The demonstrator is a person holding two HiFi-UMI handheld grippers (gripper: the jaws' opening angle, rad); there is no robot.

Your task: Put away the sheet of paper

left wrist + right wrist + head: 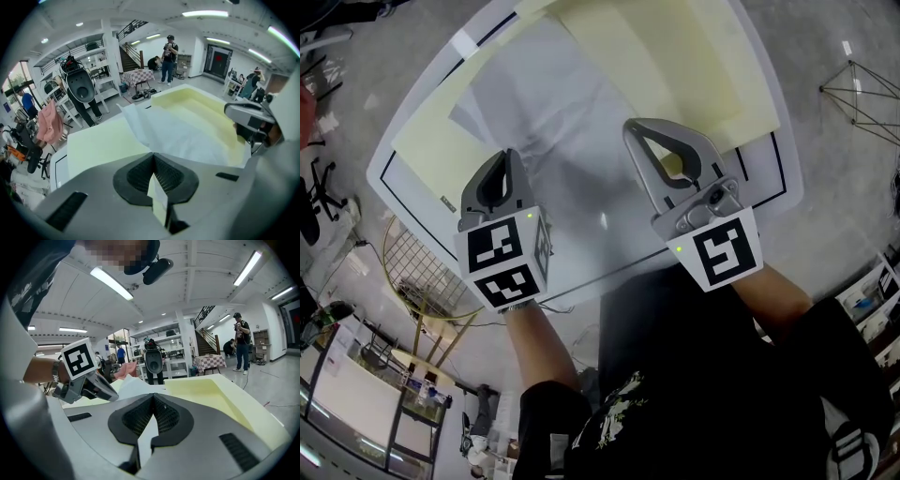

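Sheet of paper (551,127): white and crinkled, spread over the middle of the table, and its near edge runs up into both my grippers.
Left gripper (153,160): jaws pressed together on the sheet's near left edge, and I can see a pale strip of it pinched between the pads.
Right gripper (152,401): same here, jaws closed tight on the near right edge with a white sliver of the sheet between them.
Yellow foam tray (680,61): on the far right, partly under the sheet.
Yellow foam panel (427,155): flat on the left, touching the sheet.
Table (384,173): white with a black border line, carrying all of it.
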